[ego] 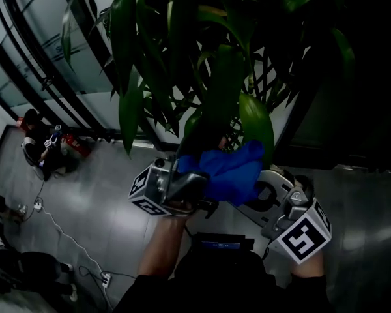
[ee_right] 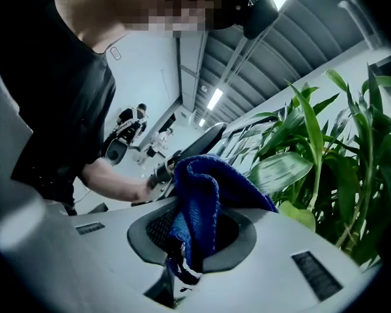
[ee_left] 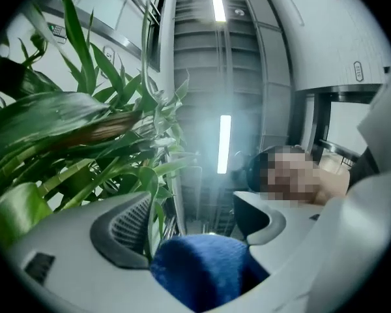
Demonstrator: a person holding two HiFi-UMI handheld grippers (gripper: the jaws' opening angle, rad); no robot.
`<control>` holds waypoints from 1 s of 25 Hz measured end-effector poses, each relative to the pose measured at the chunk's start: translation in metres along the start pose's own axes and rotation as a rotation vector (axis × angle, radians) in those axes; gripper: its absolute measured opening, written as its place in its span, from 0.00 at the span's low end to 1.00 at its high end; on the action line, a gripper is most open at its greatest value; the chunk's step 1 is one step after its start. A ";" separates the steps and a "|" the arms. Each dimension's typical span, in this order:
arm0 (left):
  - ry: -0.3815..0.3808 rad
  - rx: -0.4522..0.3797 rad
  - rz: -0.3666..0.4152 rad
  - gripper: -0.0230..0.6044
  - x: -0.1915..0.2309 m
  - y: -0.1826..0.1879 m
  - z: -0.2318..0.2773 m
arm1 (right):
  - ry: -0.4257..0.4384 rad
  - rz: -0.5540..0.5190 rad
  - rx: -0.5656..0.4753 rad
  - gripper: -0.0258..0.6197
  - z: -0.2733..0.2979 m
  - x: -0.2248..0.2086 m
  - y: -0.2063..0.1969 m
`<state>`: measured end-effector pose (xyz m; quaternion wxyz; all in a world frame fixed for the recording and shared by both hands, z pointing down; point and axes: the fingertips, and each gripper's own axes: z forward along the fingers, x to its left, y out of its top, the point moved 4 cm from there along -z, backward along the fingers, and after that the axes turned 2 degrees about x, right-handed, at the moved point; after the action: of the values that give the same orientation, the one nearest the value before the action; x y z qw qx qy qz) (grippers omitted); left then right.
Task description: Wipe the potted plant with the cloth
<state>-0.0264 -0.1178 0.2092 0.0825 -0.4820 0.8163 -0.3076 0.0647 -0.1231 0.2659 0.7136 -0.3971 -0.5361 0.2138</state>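
Head view: green long-leaved plant fills the frame from 10 to 2 o'clock, leaves hanging toward centre. Bunched royal-blue terry cloth sits just below centre, at 6 o'clock of the lowest leaves. One broad leaf comes down to the cloth's top edge; contact not clear.

Left gripper: at 8 o'clock of the cloth in the head view. Jaws stand wide apart. A rounded fold of cloth lies low between them, near the base, with the pads not pressing on it. A thin leaf hangs just beside the left-hand pad. Foliage at 9 to 10 o'clock in the left gripper view.

Right gripper: at 4 o'clock of the cloth in the head view. Jaws closed tight on the cloth, which is pinched between the pads and rises up from them in a fold. Plant at 3 o'clock in the right gripper view.

Grey glossy floor below, with a white cable at 8 o'clock.
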 end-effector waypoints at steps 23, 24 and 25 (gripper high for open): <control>0.397 -0.049 0.176 0.66 -0.009 0.037 -0.128 | -0.056 0.280 -0.304 0.16 -0.071 0.015 -0.027; 0.395 -0.035 0.157 0.66 -0.003 0.038 -0.132 | -0.080 0.283 -0.298 0.16 -0.065 0.015 -0.025; 0.393 -0.022 0.134 0.66 0.002 0.040 -0.137 | -0.107 0.288 -0.294 0.16 -0.057 0.014 -0.024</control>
<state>-0.1159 -0.0481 0.2959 -0.0633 -0.3582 0.8502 -0.3807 0.1198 -0.1463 0.2869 0.5806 -0.5577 -0.5363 0.2536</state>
